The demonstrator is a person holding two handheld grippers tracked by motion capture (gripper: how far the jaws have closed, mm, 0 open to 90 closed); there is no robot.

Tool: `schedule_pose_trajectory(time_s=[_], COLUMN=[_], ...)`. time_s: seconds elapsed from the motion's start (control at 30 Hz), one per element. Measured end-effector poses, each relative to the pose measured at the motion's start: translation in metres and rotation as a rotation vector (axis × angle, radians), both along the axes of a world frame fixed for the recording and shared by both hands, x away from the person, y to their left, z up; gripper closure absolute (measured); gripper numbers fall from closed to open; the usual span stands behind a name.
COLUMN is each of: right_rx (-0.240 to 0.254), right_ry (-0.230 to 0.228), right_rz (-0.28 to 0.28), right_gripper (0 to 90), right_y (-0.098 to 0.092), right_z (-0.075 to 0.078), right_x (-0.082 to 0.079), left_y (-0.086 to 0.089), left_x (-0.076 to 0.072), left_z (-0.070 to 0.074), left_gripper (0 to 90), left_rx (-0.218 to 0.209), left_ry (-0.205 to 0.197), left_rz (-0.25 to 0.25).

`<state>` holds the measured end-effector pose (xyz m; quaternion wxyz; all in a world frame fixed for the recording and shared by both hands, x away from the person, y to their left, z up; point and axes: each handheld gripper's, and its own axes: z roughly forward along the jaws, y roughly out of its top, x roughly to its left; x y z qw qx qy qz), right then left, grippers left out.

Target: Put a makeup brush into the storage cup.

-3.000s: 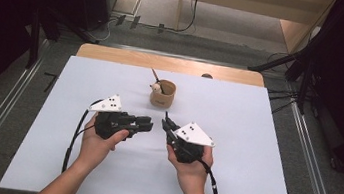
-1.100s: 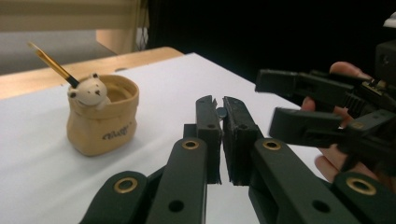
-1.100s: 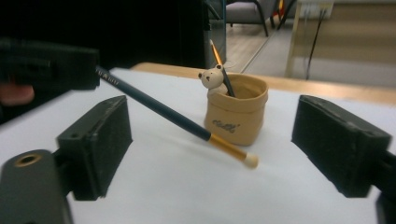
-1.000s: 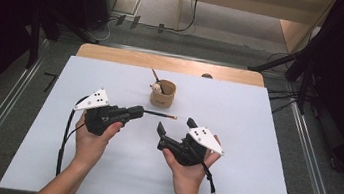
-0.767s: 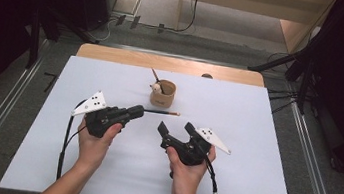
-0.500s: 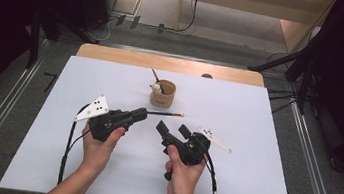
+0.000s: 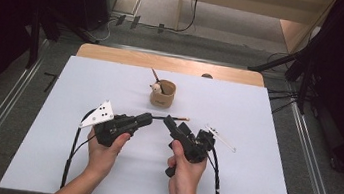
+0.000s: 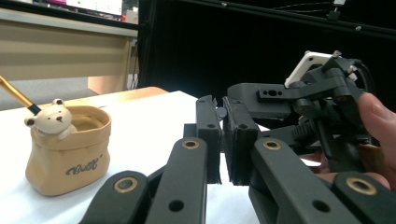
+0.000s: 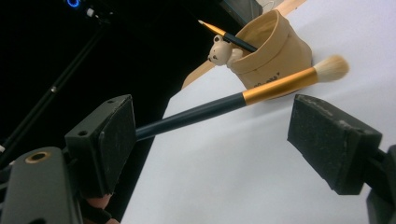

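A dark-handled brush (image 7: 174,119) with a gold ferrule and pale bristles sticks out level from my left gripper (image 7: 149,119), which is shut on its handle end. In the left gripper view those jaws (image 8: 222,130) are pressed together. My right gripper (image 7: 178,123) sits just right of it, open. Its jaws have just been closing, and the brush (image 9: 210,109) crosses the gap between its pads (image 9: 222,140) with the right pad clear of it. A tan cup (image 7: 162,94) with a bear figure and a second brush stands behind.
The white table top (image 7: 260,179) has bare room to the right and left of both hands. A wooden strip (image 7: 115,55) runs along its far edge. The cup (image 8: 70,149) stands close to the left of the left jaws. Cables trail back from both grippers.
The left gripper has carried the brush a little to the right. The right gripper has rolled, its plate swinging out to the right, and its jaws now flank the brush's bristle end.
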<state>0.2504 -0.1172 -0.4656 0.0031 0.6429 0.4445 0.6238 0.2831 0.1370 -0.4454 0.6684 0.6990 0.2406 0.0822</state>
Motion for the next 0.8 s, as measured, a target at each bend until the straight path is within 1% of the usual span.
schedule_pose_trajectory(time_s=[0.2,0.27,0.4,0.53,0.63,0.7,0.8], right_rx=[0.050,0.064,0.078,0.075,0.089,0.095,0.138], right_ry=[0.020,0.030,0.057,0.068,0.076,0.071,0.058], right_rz=[0.001,0.001,-0.005,-0.013,-0.007,-0.006,0.011], right_gripper=[19.8,21.4,29.3,35.5,39.3,43.0,53.4], right_y=[-0.004,-0.005,-0.007,-0.009,-0.010,-0.011,-0.013], right_z=[-0.001,-0.001,-0.002,-0.005,-0.005,-0.006,-0.007], right_x=[0.002,0.003,0.005,0.006,0.006,0.007,0.007], left_y=[-0.004,-0.005,-0.007,-0.007,-0.008,-0.009,-0.010], left_x=[-0.004,-0.005,-0.006,-0.007,-0.007,-0.007,-0.008], left_z=[-0.001,-0.001,-0.002,-0.002,-0.003,-0.003,-0.005], left_gripper=[86.4,86.4,86.4,86.4,86.4,86.4,86.4], left_rx=[-0.001,0.005,0.007,0.014,0.022,0.032,0.050], left_ry=[-0.017,-0.022,-0.028,-0.035,-0.035,-0.037,-0.037], left_rz=[-0.009,-0.012,-0.022,-0.026,-0.029,-0.032,-0.038])
